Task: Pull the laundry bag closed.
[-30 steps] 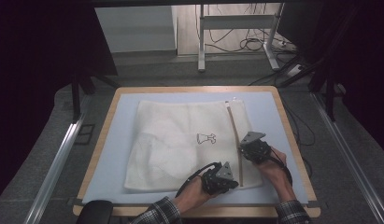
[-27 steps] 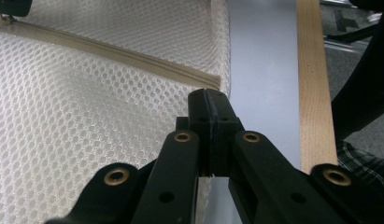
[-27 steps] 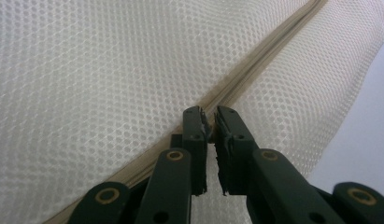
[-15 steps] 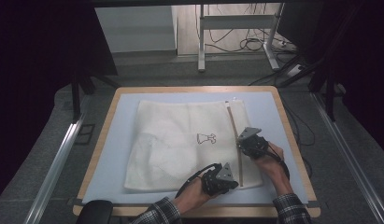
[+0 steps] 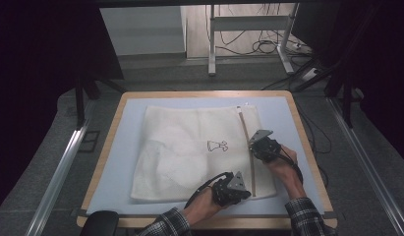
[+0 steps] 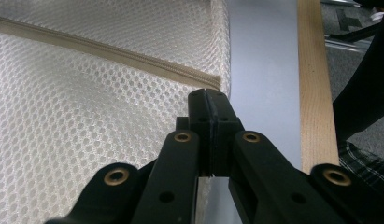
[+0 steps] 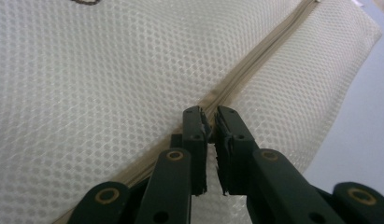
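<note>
You are pinching the 6 o'clock end of the mesh laundry bag's [image 5: 199, 152] zipper [image 6: 110, 51] with the left gripper [image 6: 209, 100], jaws pressed together, while the right gripper [image 7: 210, 116], almost shut, is gripping what is probably the slider midway. The bag is lying flat mid-table; the 12 o'clock stretch is remaining. A small black emblem [image 5: 217, 145] is showing, no readable lettering.

High view looks down from above; both gripper views, close-up, share the mesh bag's zipper [image 6: 110, 51].
</note>
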`<state>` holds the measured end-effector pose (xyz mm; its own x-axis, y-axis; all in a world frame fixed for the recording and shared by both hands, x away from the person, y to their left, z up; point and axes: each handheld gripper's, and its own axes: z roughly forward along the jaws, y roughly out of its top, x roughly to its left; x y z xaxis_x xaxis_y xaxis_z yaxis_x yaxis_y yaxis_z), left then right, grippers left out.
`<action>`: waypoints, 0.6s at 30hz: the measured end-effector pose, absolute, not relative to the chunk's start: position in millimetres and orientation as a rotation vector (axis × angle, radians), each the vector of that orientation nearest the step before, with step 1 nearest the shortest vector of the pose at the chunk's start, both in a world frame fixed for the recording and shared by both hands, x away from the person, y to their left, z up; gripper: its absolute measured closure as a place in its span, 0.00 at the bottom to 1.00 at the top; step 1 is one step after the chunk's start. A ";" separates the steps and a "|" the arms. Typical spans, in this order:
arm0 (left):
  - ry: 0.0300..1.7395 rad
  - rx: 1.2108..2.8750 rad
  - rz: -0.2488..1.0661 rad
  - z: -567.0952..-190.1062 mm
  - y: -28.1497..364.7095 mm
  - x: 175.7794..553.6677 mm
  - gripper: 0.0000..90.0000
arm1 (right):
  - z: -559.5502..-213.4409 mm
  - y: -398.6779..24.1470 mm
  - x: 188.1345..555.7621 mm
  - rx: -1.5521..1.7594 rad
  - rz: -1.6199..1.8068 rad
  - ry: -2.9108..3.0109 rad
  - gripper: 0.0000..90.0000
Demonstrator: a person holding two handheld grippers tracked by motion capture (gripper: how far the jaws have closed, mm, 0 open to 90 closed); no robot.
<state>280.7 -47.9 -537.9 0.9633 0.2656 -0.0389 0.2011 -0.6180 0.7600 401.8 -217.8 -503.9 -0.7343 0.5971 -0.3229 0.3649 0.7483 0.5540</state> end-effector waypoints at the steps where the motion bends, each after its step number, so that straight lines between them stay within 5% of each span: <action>1: 0.326 2.255 0.096 -538.0 -47.9 280.7 1.00 | -504.0 -217.5 402.9 0.728 0.637 2.457 0.91; 18: 0.323 2.259 0.101 -537.8 -47.9 280.3 1.00 | -502.9 -215.0 425.0 0.746 0.619 2.443 0.91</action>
